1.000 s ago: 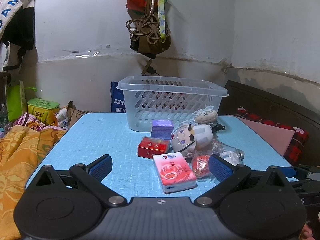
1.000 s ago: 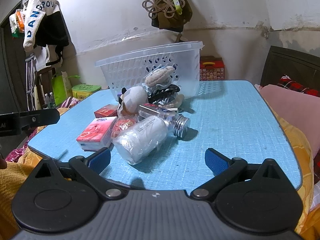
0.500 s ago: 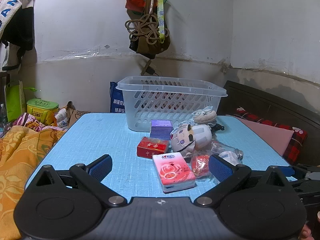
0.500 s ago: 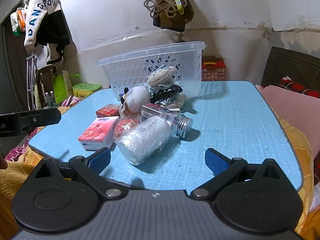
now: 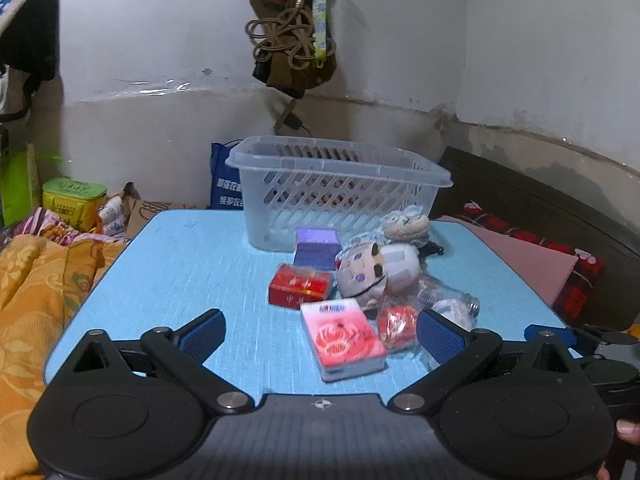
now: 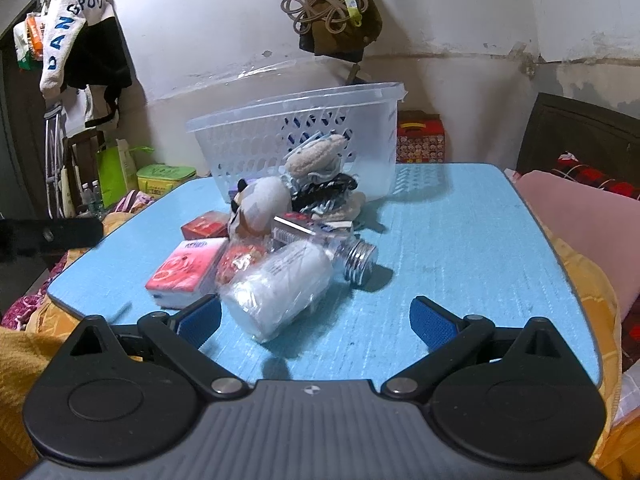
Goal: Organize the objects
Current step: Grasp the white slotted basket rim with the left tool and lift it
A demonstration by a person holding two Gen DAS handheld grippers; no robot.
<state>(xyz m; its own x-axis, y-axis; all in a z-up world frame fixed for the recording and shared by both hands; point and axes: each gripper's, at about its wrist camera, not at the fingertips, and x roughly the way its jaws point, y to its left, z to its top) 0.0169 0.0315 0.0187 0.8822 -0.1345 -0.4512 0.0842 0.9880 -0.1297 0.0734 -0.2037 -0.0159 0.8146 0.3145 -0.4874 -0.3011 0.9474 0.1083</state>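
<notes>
Left wrist view: the left tongs (image 5: 320, 330) gape wide and empty over the near edge of the desk (image 5: 180, 272), the pink tissue pack (image 5: 343, 338) nearest them, in front of the empty basket (image 5: 336, 196); picking has not begun. Right wrist view: the right tongs (image 6: 316, 320), equally wide, face the wrapped white roll (image 6: 280, 292), nearer than 1 second ago; next, close on it.

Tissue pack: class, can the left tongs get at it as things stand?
Probably yes. The tissue pack lies just ahead of the open left tongs, topmost and uncovered; only a red packet crowds its right edge.
</notes>
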